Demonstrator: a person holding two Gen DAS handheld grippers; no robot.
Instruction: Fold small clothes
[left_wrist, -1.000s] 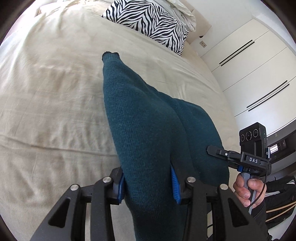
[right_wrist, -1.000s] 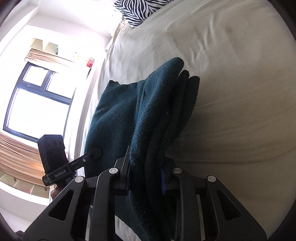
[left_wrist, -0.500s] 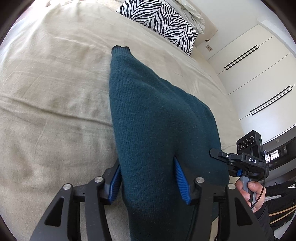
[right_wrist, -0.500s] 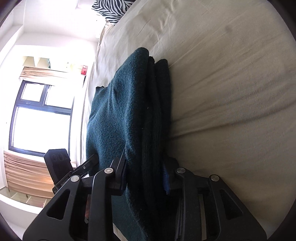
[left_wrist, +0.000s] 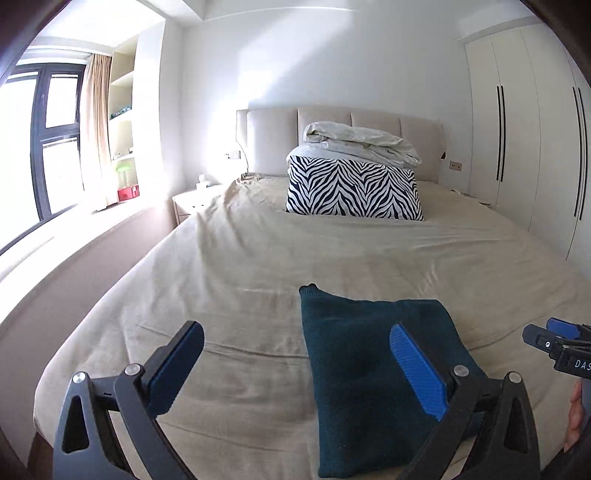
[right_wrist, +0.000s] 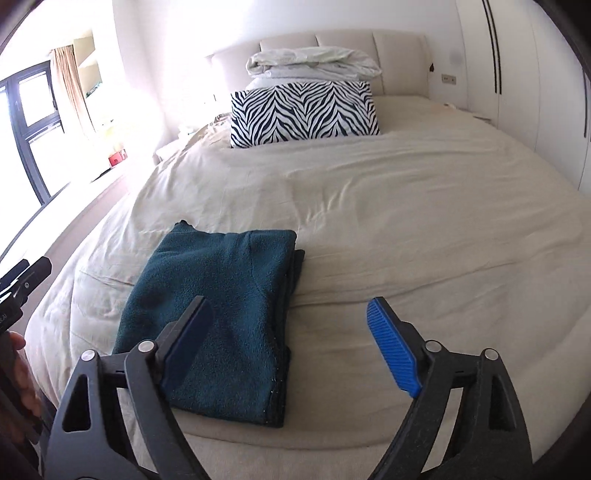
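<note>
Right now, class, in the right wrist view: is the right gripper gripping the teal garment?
No: the right gripper stands wide open above the folded teal garment, which lies released on the bed.

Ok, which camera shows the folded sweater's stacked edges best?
Right wrist: the sweater lies nearly whole, its layered right edge clearly visible. Left wrist shows the sweater too, but the blue pad covers that side.

A home bedroom is showing here. A bed (left_wrist: 258, 258) with a padded headboard (left_wrist: 273, 140) is filling the room, carrying a zebra pillow (left_wrist: 351, 192). Wardrobes (left_wrist: 517, 129) and a curtained window (left_wrist: 55, 140) are flanking it.
</note>
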